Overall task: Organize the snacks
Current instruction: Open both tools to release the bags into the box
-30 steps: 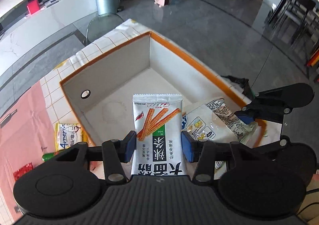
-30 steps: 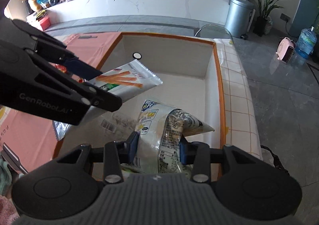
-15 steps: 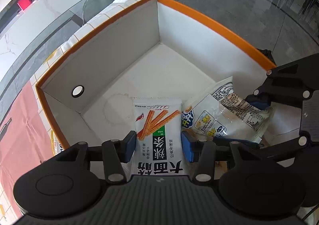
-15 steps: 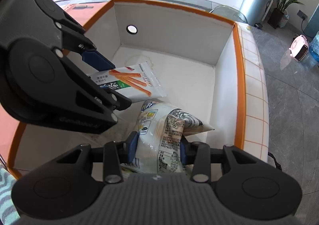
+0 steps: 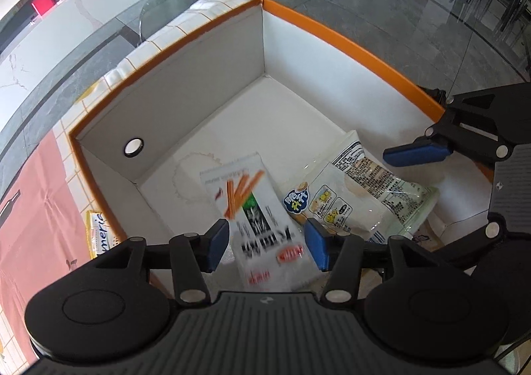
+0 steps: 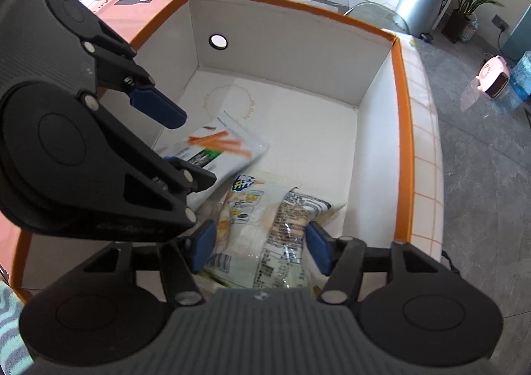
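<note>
Left gripper jaws just opened, released; the blurred spicy-stick packet lies between them, untouched. Right gripper likewise just released the clear rice-cracker bag. Both snacks sit inside the orange-rimmed white box on the tabletop.

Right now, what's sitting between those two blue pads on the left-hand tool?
In the left wrist view, the left gripper has just been opening; the blurred orange-stick snack packet lies between its pads, untouched, over the box floor.
</note>
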